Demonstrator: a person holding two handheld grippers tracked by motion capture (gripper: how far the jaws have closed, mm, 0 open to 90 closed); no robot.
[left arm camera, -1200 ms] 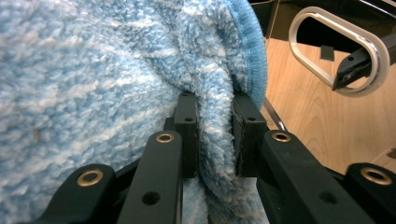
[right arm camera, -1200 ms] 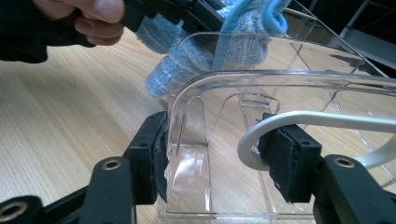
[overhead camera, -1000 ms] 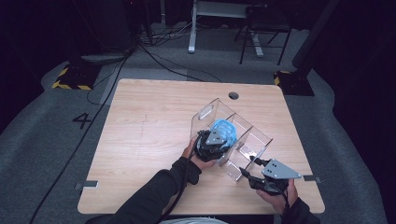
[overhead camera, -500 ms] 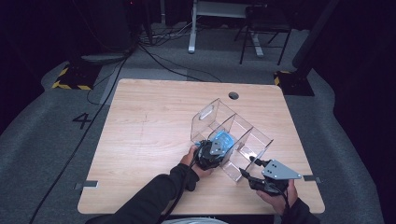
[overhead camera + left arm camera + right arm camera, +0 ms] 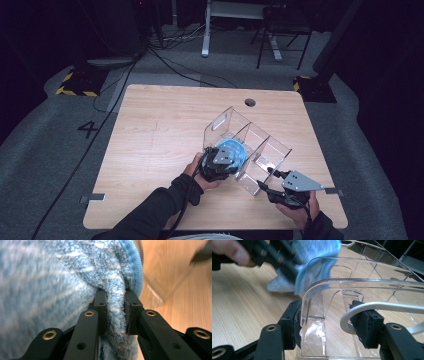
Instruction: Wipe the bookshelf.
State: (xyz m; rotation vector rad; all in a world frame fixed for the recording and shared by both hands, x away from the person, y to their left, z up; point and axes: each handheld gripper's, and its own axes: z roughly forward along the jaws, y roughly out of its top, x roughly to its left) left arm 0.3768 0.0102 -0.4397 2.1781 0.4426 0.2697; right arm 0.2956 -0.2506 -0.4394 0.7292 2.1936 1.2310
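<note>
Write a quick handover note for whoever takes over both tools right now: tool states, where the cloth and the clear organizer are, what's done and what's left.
Left tool: shut on a fold of the blue cloth, at the clear organizer's near-left compartment.
Right tool: jaws against the organizer's near wall, one on each side, steadying it on the table.
Done: cloth gripped and at the organizer, organizer braced.
Left: probably wiping the remaining compartments; how much has been wiped cannot be told. Then release both.

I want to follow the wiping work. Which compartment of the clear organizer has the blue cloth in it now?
The blue cloth is in the middle compartment of the clear organizer, held there by the left gripper. The compartments on either side, toward the table's far edge and toward the right gripper, show only bare plastic.
</note>
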